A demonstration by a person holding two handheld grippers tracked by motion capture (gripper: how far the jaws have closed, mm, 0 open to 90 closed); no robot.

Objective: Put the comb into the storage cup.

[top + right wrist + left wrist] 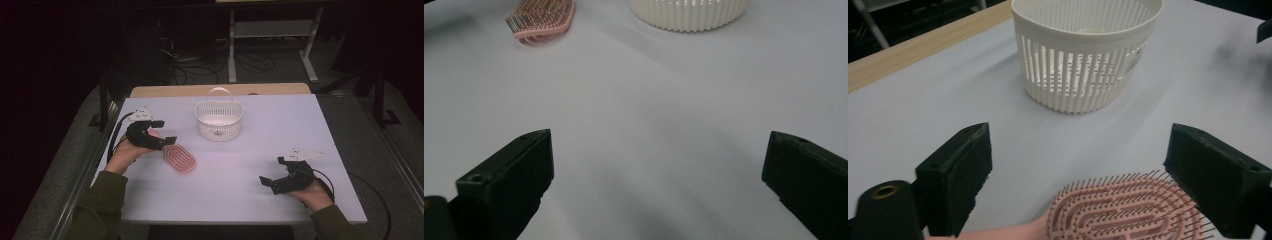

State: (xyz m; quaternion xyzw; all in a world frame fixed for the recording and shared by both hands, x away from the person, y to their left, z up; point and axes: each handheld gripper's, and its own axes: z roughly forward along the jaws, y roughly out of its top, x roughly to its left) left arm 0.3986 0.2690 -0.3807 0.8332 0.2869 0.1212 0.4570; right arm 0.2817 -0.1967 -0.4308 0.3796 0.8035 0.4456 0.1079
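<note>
White bench [260, 200] in a dark room, pink hairbrush [180, 159] lying between the spread left claw [166, 132]
Light, stiff plastic with springy bristles; judging the handle the best grip; right claw [272, 172] is sitting spread, well apart

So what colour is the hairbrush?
Pink: the hairbrush shows best in the left gripper view.

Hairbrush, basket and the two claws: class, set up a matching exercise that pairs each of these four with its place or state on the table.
Column one:
1. hairbrush
2. basket
3. left claw
4. right claw

Column two:
a. white, slatted, standing upright toward the far side of the table
b. open over bare table, near the right edge
c. pink, lying flat with bristles up
d. open, jaws either side of the brush, not pressing on it

Pairs: 1-c, 2-a, 3-d, 4-b
</note>
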